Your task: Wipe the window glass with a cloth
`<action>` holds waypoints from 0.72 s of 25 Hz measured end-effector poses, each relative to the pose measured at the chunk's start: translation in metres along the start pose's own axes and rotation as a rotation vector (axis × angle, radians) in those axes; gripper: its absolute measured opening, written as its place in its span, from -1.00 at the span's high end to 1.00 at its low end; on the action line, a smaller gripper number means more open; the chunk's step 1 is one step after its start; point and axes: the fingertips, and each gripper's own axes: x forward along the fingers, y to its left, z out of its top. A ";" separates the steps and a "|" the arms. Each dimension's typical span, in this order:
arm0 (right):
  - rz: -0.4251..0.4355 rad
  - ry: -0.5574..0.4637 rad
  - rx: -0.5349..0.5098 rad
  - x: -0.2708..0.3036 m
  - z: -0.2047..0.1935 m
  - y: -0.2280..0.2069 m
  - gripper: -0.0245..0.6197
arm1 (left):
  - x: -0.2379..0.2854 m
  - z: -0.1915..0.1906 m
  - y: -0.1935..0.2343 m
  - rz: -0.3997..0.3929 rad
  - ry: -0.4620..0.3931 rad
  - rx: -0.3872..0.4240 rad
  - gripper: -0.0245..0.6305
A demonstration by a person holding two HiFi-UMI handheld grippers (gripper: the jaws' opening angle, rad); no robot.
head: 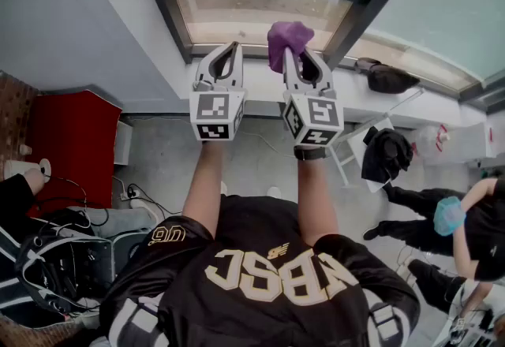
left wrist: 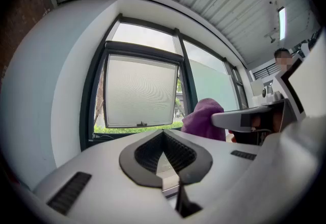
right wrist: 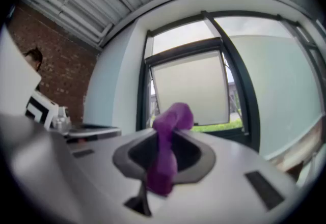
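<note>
Right gripper (head: 304, 60) pinches a bunched purple cloth (head: 288, 39) short of the window glass (head: 256, 13); left gripper (head: 225, 54) is closed, empty. Rubbing could tug it free.

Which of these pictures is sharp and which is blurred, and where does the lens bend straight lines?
Right gripper view: soft throughout, the purple cloth between the jaws is smeared, and the window frame curves. Left gripper view: sharper, but with the same fisheye bend and dark corners; the window glass looks pale and bright. Head view: the clearest, lit by daylight.
</note>
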 end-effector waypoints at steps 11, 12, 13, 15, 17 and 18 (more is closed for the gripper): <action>0.074 0.004 -0.011 -0.022 -0.009 -0.023 0.66 | -0.009 -0.011 -0.030 0.083 0.020 -0.035 0.87; 0.078 0.005 -0.009 -0.025 -0.010 -0.028 0.66 | -0.008 -0.013 -0.037 0.080 0.027 -0.039 0.87; 0.084 0.004 -0.006 -0.029 -0.011 -0.033 0.66 | -0.008 -0.016 -0.045 0.071 0.035 -0.046 0.87; 0.103 0.003 -0.003 -0.036 -0.014 -0.041 0.66 | -0.009 -0.020 -0.062 0.051 0.044 -0.070 0.87; 0.118 0.009 -0.002 -0.042 -0.020 -0.050 0.66 | -0.011 -0.023 -0.074 0.050 0.047 -0.092 0.87; 0.121 0.012 0.003 -0.044 -0.023 -0.056 0.66 | -0.012 -0.025 -0.079 0.053 0.051 -0.095 0.87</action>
